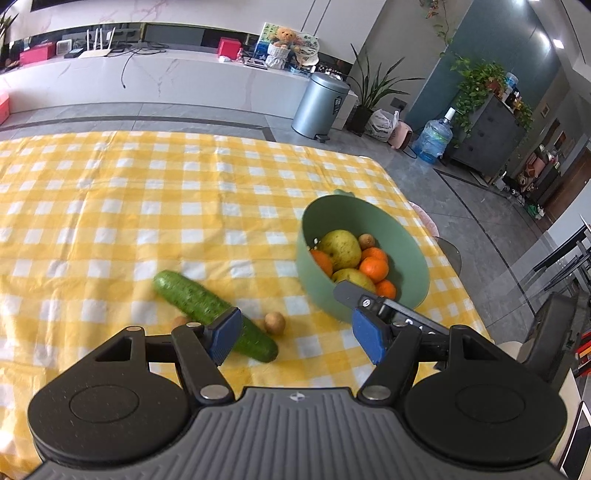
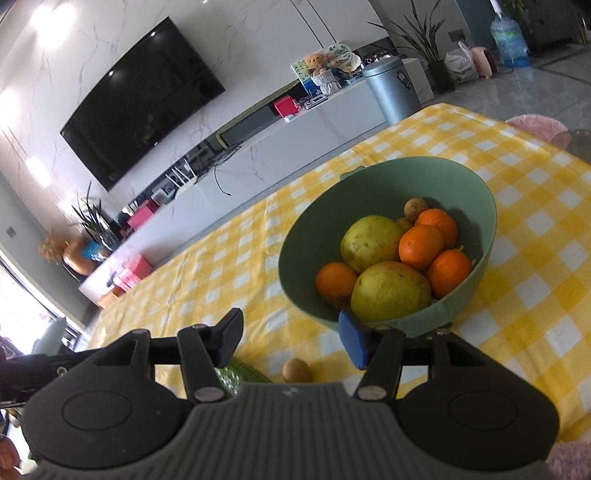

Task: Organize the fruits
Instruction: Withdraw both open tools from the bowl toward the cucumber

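You see bright daylight, ceiling-light glare on the wall (image 2: 51,22), soft shadows inside the bowl (image 2: 476,206), and fisheye-bent edges.

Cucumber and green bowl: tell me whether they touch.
Apart. The left wrist view shows the cucumber lying on the checked cloth left of the green bowl, with a stretch of bare cloth between them.

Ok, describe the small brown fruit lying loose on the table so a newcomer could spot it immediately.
Start at the green bowl of oranges and pears on the yellow checked tablecloth. On the cloth between the bowl and the cucumber lies a small brown fruit, close by the cucumber's near end. Unlike the bowl's fruit, it is out on the cloth, round and dull tan.
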`<state>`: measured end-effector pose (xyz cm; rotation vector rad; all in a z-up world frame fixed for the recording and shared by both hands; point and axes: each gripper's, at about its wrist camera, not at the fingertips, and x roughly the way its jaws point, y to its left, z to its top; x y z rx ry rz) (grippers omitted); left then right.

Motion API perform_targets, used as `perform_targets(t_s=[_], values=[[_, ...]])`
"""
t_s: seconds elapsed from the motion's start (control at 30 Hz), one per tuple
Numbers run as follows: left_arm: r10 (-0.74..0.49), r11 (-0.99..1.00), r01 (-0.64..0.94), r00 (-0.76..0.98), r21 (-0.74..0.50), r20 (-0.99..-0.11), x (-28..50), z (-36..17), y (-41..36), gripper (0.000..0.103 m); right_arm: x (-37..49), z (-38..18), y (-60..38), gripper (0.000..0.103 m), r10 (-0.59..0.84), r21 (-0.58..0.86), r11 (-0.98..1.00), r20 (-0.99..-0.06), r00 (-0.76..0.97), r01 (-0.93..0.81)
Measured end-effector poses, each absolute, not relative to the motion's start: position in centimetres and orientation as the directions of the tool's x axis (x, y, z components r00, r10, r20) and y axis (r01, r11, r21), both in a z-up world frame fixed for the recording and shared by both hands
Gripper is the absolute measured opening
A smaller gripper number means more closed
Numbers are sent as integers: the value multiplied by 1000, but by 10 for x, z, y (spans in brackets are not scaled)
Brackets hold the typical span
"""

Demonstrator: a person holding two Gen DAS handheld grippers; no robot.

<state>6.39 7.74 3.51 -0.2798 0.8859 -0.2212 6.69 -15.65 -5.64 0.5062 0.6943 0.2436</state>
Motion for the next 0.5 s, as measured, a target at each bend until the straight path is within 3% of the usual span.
perform_targets(t_s=[0.13,0.37,0.5], values=[[-305,938,60,612,-342,-730,57,28,93,80,60,-50,-142,56,359,439,893,-556,749,-102],[-243,945,0,668,-327,-704,49,13,126,80,60,-56,-117,56,239,259,962,-652,720,-85],[-272,923,-18,675,-383,-686,52,-3,145,80,63,-62,-106,56,194,194,978,-684,704,-81]])
